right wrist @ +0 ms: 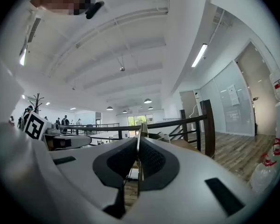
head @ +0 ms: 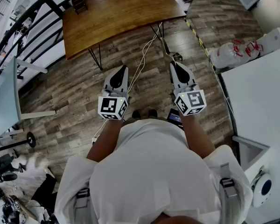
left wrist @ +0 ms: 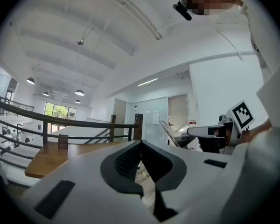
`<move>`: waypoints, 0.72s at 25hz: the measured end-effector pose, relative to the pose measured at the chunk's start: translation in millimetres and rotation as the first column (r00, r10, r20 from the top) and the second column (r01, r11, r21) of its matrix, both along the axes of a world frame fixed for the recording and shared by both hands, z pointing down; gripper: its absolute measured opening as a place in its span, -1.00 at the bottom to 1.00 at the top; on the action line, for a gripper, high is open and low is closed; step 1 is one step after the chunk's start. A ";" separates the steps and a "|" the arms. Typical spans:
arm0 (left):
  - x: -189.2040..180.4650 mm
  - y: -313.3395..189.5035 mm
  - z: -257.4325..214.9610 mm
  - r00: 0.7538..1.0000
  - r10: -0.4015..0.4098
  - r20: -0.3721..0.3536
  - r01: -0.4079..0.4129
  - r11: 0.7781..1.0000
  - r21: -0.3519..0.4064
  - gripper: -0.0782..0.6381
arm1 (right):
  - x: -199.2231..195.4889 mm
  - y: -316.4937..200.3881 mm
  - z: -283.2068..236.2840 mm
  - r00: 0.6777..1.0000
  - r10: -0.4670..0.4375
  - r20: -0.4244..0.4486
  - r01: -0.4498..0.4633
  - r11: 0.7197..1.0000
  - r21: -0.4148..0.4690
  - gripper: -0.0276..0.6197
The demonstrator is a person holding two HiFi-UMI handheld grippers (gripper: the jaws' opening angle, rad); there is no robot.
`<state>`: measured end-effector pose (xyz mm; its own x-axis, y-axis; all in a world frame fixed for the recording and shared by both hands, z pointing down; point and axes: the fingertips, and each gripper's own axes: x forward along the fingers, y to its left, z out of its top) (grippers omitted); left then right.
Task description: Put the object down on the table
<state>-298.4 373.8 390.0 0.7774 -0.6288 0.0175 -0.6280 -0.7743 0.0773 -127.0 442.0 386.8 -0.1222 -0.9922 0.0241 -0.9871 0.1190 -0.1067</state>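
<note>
Thin strip (right wrist: 139, 171) between right gripper (right wrist: 139, 141) jaws (edge-on): unidentifiable

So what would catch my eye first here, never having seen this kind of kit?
Most striking are the two white handheld tools, the left gripper and right gripper. Each is capped with a black-and-white marker cube and held out side by side over the plank floor. Both have their fingers shut on nothing. Just ahead of them stands a brown wooden table.

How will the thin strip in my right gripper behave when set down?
The strip juts straight past the shut jaws of the right gripper without drooping, so probably stiff. Flat and thin, it should lie still on the table, not roll.
</note>
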 end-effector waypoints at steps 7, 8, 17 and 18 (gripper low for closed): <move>-19.5 -6.5 5.5 1.000 -0.023 0.008 0.024 0.999 -0.032 -0.74 | -0.2 5.0 -4.3 1.000 0.019 -0.009 -0.019 1.000 0.003 -0.83; -22.4 -6.6 7.2 1.000 -0.024 0.006 0.024 0.999 -0.042 -0.74 | 1.6 7.3 -4.6 1.000 0.022 -0.008 -0.022 1.000 0.003 -0.83; -14.9 6.3 9.9 0.999 0.033 -0.004 -0.033 0.997 -0.066 -0.74 | 9.1 17.5 -6.3 0.999 0.039 0.033 -0.040 0.999 0.017 -0.82; -13.1 7.5 9.4 0.999 0.039 -0.003 -0.039 0.997 -0.065 -0.74 | 10.4 18.8 -6.3 0.999 0.041 0.034 -0.041 0.999 0.015 -0.82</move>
<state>-311.5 381.3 399.4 0.8011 -0.5959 0.0560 -0.5976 -0.7912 0.1297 -116.6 460.8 380.5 -0.0821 -0.9966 0.0046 -0.9871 0.0806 -0.1383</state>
